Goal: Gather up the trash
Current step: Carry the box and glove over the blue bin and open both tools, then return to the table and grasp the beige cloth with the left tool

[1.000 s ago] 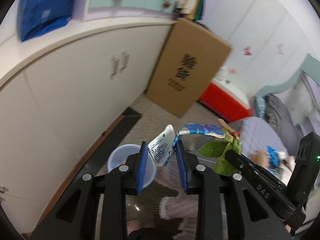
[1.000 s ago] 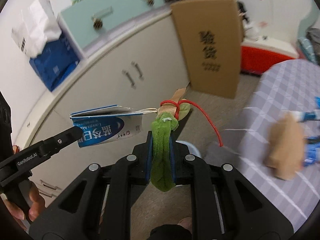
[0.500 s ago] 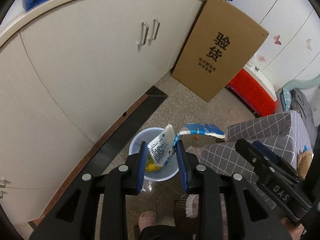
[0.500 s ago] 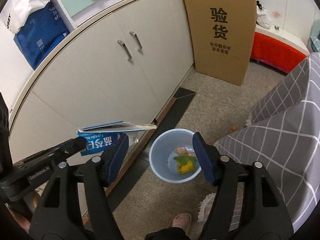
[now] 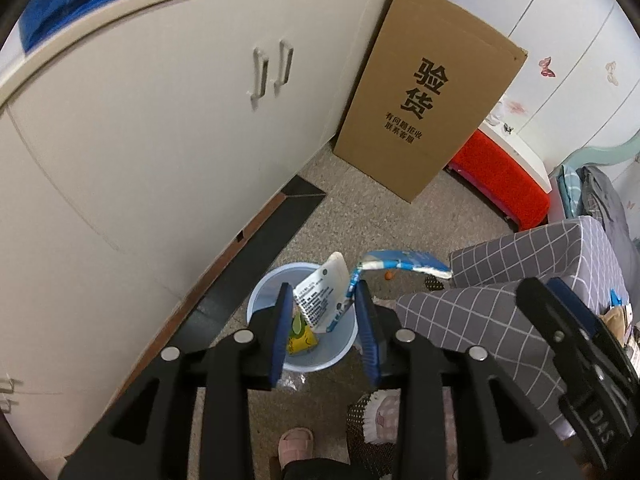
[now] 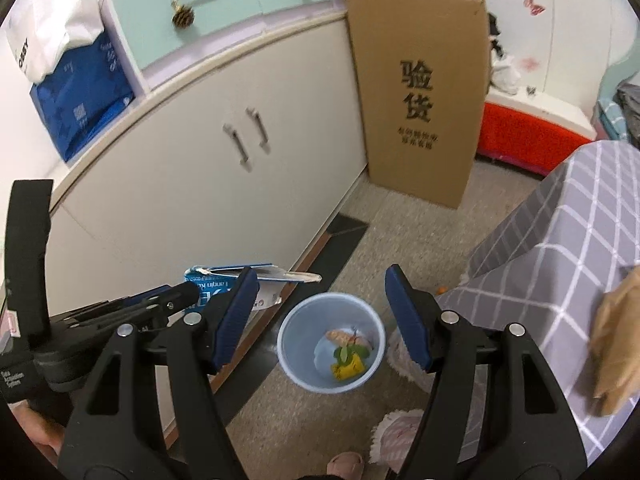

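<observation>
Left gripper [image 5: 324,312] jaws opening round flattened blue-white toothpaste box [image 5: 324,300], directly over my pale-blue round plastic bin [image 5: 344,350]; right gripper [image 6: 320,312] wide, empty.

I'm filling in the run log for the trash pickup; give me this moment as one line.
left tongs: opening, flattened toothpaste box between pads, over bin | right tongs: open, empty, above bin | bin holds yellow wrapper, leaf
</observation>
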The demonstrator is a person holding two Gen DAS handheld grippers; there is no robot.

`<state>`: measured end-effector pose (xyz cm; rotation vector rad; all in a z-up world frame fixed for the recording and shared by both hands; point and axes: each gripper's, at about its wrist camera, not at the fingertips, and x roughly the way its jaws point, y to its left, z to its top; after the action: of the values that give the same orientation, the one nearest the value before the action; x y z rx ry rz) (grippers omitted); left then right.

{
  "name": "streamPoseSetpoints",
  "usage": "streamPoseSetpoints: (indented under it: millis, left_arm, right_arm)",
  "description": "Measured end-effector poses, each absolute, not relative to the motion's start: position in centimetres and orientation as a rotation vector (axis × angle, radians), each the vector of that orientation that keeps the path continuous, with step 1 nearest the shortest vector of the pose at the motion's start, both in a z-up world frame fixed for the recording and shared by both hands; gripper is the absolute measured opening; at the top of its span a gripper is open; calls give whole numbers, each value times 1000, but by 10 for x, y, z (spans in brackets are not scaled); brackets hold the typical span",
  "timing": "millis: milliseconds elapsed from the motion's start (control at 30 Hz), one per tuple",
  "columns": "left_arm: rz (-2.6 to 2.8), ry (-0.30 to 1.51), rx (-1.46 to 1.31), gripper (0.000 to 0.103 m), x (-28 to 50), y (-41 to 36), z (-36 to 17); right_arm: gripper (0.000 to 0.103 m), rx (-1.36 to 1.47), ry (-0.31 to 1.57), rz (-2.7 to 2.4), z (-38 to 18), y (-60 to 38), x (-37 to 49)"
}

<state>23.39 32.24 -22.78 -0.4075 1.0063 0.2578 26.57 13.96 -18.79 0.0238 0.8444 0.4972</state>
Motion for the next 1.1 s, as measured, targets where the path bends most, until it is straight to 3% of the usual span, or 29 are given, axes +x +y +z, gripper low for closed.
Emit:
streamPoseSetpoints:
  millis: [33,100,200,767,1100]
  left_arm:
    - [253,998,-400,37,236,320,-225]
    - [251,992,-391,56,239,316,-219]
    - [260,977,-395,65,239,311,-211]
    - [219,902,-356,66,198,255,-160]
    - [87,871,-305,70,186,174,-133]
  right_arm:
    - [66,30,838,490,-186,138,266]
    - [66,41,828,475,-184,132,267]
    - [67,59,823,462,-180,123,268]
    - [67,114,755,462,-135,75,228]
    - [68,174,695,362,-114,-3,197]
